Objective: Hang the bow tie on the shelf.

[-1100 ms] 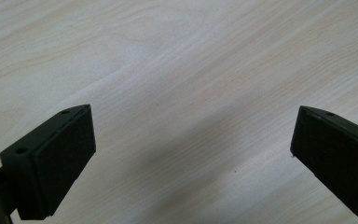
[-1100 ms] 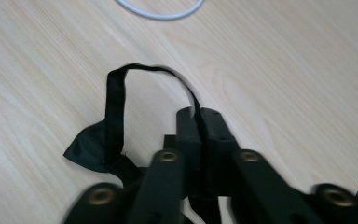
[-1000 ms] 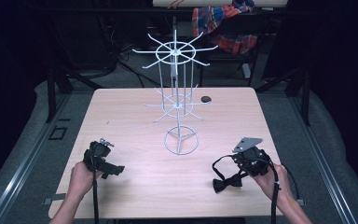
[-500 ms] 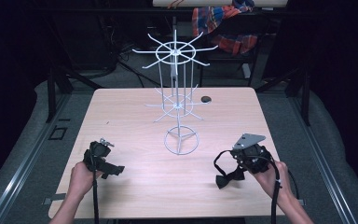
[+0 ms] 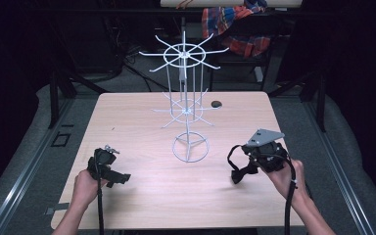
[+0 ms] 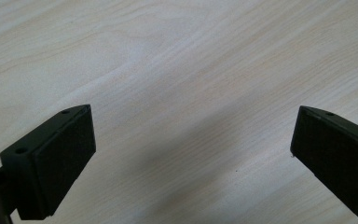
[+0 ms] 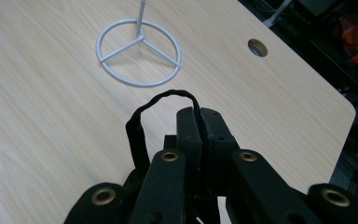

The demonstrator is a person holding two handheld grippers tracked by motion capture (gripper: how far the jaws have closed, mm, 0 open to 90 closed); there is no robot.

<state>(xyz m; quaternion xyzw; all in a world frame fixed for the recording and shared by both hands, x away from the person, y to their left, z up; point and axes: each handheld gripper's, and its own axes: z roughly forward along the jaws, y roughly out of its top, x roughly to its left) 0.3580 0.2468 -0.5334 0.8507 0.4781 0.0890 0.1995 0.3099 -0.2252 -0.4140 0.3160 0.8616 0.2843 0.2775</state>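
Observation:
A white wire display rack (image 5: 185,93) stands mid-table on a ring base (image 7: 139,46). My right gripper (image 5: 244,165) is at the front right of the table, shut on a black bow tie (image 5: 240,172). The tie's strap (image 7: 137,130) loops up and left from the shut jaws of the right gripper (image 7: 201,123). My left gripper (image 5: 117,177) sits low at the front left. In the left gripper view the left gripper (image 6: 193,154) is open wide, with bare wood between the jaws.
The light wooden table (image 5: 127,122) has a round cable hole (image 5: 216,104) near its far edge, right of the rack. A plaid cloth (image 5: 235,24) hangs on a frame beyond the table. Dark floor surrounds the table.
My right gripper has lifted the bow tie a little and carried it away from the front edge. The left gripper has stayed where it was.

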